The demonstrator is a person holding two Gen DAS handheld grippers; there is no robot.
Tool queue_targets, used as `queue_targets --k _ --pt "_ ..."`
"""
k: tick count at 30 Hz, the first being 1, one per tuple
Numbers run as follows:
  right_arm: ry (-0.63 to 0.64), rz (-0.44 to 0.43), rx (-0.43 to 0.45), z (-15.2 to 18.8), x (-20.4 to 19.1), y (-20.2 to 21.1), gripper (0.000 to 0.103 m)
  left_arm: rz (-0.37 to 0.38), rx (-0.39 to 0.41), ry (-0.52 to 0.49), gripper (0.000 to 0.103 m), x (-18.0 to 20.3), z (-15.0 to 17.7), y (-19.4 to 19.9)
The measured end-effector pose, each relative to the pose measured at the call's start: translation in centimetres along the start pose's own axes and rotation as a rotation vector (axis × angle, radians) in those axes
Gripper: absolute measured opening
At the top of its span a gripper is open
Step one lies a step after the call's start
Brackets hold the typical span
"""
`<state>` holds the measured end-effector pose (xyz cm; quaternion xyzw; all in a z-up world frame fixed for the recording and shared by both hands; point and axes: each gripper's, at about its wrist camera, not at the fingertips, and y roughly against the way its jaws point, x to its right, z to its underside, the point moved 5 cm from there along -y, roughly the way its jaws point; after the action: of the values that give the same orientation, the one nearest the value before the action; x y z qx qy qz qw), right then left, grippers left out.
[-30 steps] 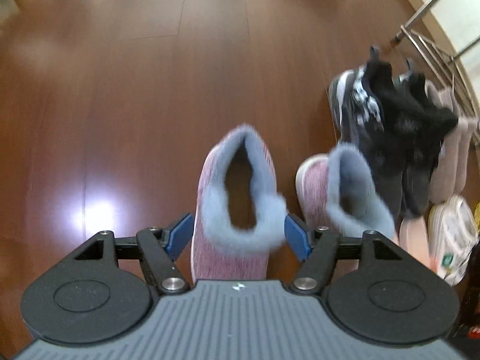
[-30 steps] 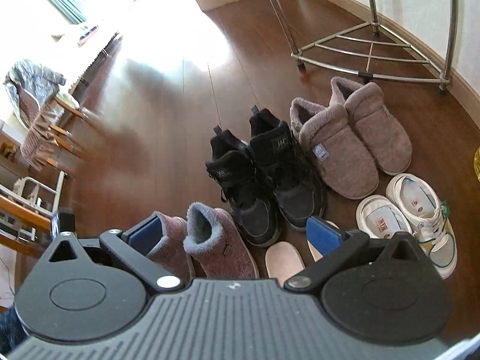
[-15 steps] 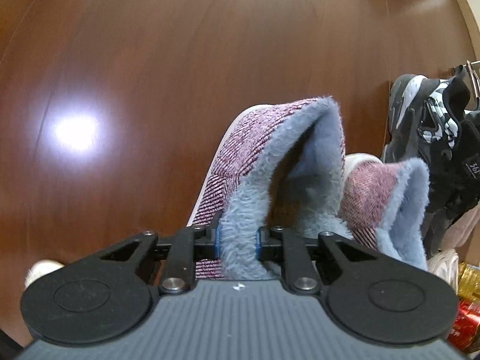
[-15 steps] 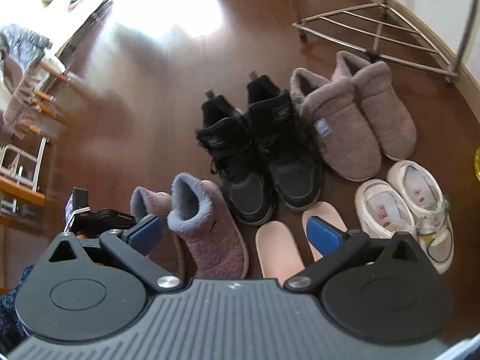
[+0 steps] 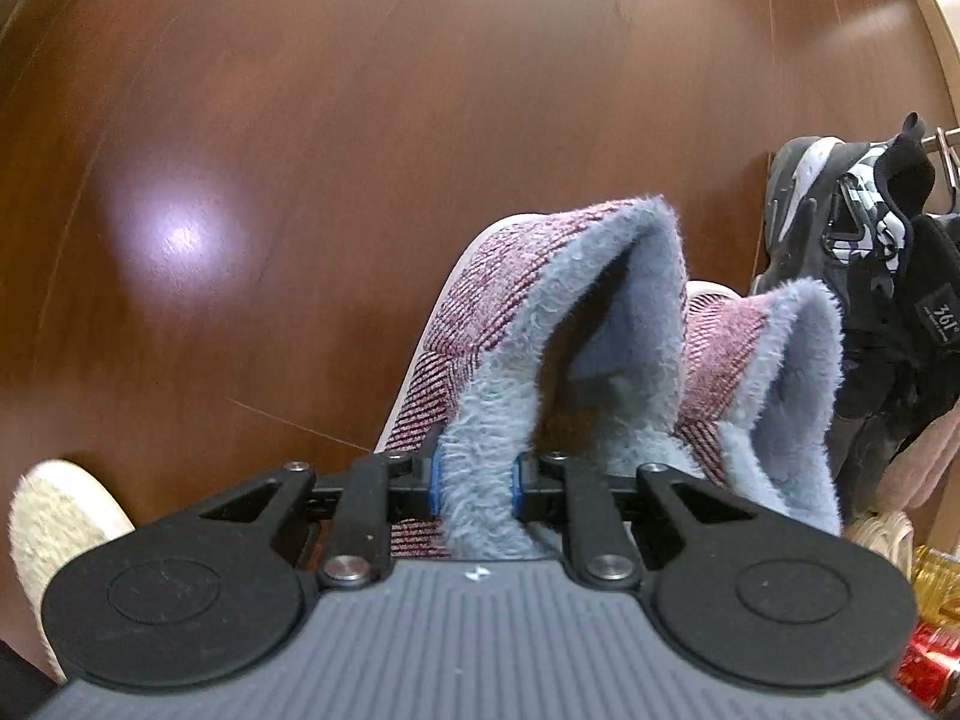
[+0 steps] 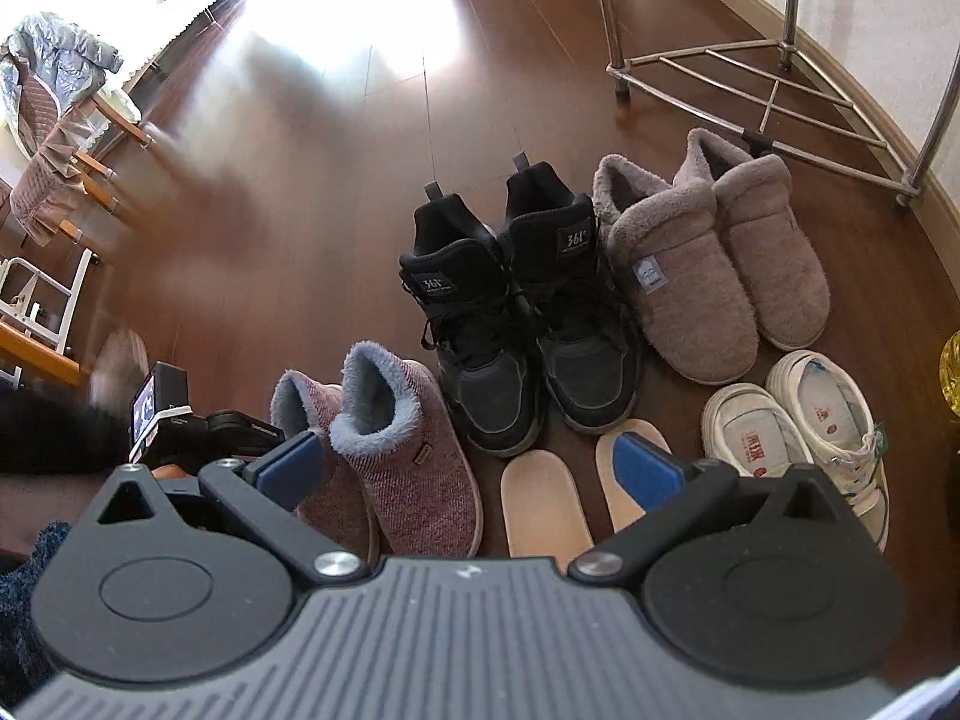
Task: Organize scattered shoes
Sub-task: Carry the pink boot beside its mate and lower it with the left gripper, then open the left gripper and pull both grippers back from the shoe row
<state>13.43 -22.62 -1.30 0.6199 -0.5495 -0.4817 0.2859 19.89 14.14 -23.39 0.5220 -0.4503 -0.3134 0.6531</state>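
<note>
Fleece collar of the pink knit slipper boot (image 5: pixel 558 324) is being pinched by the closed left gripper (image 5: pixel 475 483) beside its mate (image 5: pixel 774 354) on the floor, so soft pile risks slipping free, while the right gripper (image 6: pixel 474 465) is hovering wide open, empty.

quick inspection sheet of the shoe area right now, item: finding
surface: brown wood floor, glare patch near the window
job's things: pink slipper pinched at its blue fleece collar, its mate beside it; black sneakers, taupe slippers, white shoes and beige insoles in pairs
clutter: gold and red items at the edge
grippers: left claw shut on the slipper; right claw open, empty
cables: nothing seen
surroundings: metal rack, chair with clothes
</note>
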Motion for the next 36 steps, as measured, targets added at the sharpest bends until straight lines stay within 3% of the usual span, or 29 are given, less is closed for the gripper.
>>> queue_targets --k 6,8,10,14,16,18,20,22,23,25,26,28,30,31,36 --pt "0.028 0.062 -0.015 0.9 0.9 0.4 0.102 -0.047 0.019 -0.064 0.025 1.6 0.4 0.9" --pt "0.037 0.085 -0.020 1.3 1.2 0.6 0.102 -0.049 0.021 -0.074 0.042 1.7 0.3 1.5" --pt "0.046 0.108 -0.026 1.6 1.6 0.7 0.102 -0.042 0.039 -0.076 0.046 1.7 0.1 2.7" --pt "0.065 0.153 -0.037 2.3 2.2 1.0 0.102 -0.083 0.121 -0.120 0.047 1.9 -0.4 7.4" --pt "0.074 0.176 -0.043 2.6 2.6 1.2 0.102 -0.134 0.163 -0.178 0.054 2.6 -0.2 10.0" --pt "0.083 0.198 -0.048 2.9 2.9 1.3 0.102 -0.224 0.205 -0.270 0.056 4.7 0.6 12.9" --pt "0.092 0.216 -0.051 3.2 3.2 1.5 0.102 -0.257 0.249 -0.342 0.059 6.2 1.4 15.3" --pt "0.119 0.205 -0.024 3.8 2.9 1.7 0.102 -0.280 0.313 -0.412 0.070 10.7 2.6 14.5" --pt "0.132 0.205 -0.010 4.2 2.9 2.0 0.102 -0.286 0.356 -0.450 0.072 12.7 4.0 15.9" --pt "0.160 0.222 0.023 5.0 3.3 2.6 0.102 -0.264 0.385 -0.475 0.075 14.2 5.1 16.8" --pt "0.173 0.235 0.037 5.5 3.6 3.0 0.102 -0.225 0.429 -0.511 0.076 16.1 7.4 18.5" --pt "0.198 0.257 0.061 6.5 4.7 3.7 0.102 -0.187 0.458 -0.548 0.090 19.2 10.0 17.8" --pt "0.189 0.282 0.079 7.5 6.1 4.5 0.102 -0.139 0.475 -0.575 0.093 20.8 13.2 17.6" --pt "0.179 0.285 0.083 8.0 6.2 4.8 0.102 -0.130 0.475 -0.578 0.093 21.4 13.7 16.9" --pt "0.131 0.299 0.100 10.2 6.6 6.4 0.102 -0.036 0.392 -0.612 0.093 22.2 22.9 14.3"
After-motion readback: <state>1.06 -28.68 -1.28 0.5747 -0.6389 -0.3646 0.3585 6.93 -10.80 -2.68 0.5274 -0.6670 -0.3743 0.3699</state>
